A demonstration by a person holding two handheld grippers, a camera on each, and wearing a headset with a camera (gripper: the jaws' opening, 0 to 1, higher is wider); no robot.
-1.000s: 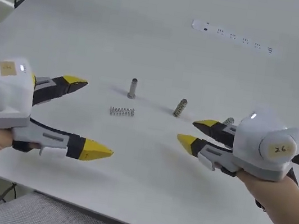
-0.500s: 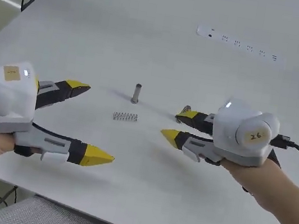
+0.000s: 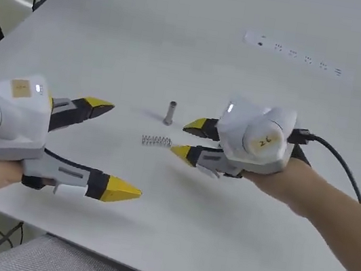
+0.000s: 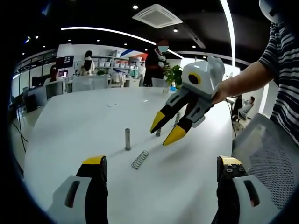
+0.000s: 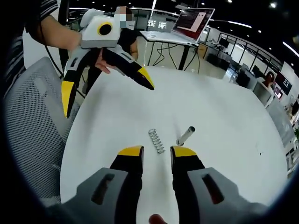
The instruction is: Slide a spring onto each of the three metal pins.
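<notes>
Spring: lies loose on the tabletop, near the bare upright pin.
Right hand-held gripper: jaws partly open, empty, tips just short of the spring.
Left hand-held gripper: jaws wide, empty, farther off.

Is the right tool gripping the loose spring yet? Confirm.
No, the spring lies on the table just ahead of the right tool, whose jaws stand open.
</notes>
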